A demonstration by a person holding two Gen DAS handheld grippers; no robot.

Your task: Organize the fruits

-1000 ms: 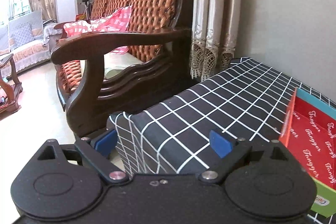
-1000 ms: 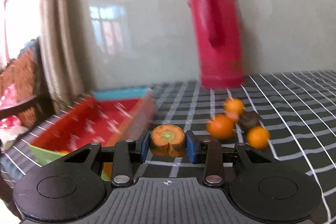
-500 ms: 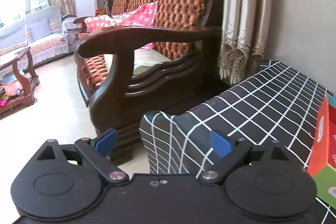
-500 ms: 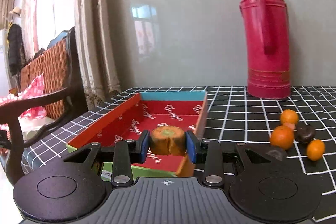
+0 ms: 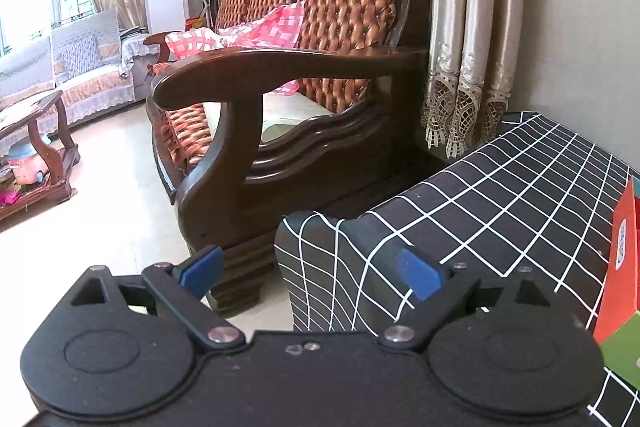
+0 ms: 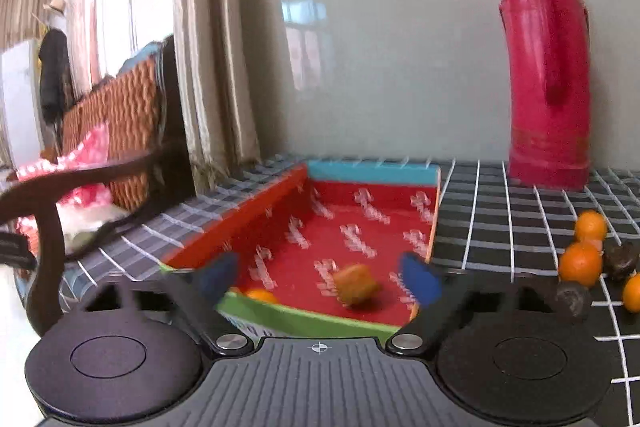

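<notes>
In the right wrist view my right gripper (image 6: 318, 277) is open over the near end of a red box (image 6: 360, 211) with a blue far wall and green near wall. A carrot chunk (image 6: 356, 285) lies blurred inside the box, free of the fingers. An orange fruit (image 6: 260, 295) sits in the box's near left corner. Three small oranges (image 6: 580, 263) and two dark fruits (image 6: 620, 255) lie on the checked cloth to the right. My left gripper (image 5: 310, 273) is open and empty at the table's left corner; the box's edge (image 5: 622, 259) shows at far right.
A tall red thermos (image 6: 548, 79) stands at the back right against the wall. A dark wooden sofa (image 5: 280, 99) with orange cushions stands just left of the table, by a curtain (image 5: 468, 27). The black checked tablecloth (image 5: 520, 195) covers the table.
My right gripper has opened and let go of the carrot chunk, which has dropped into the red box. The left gripper has shifted slightly left, still open.
</notes>
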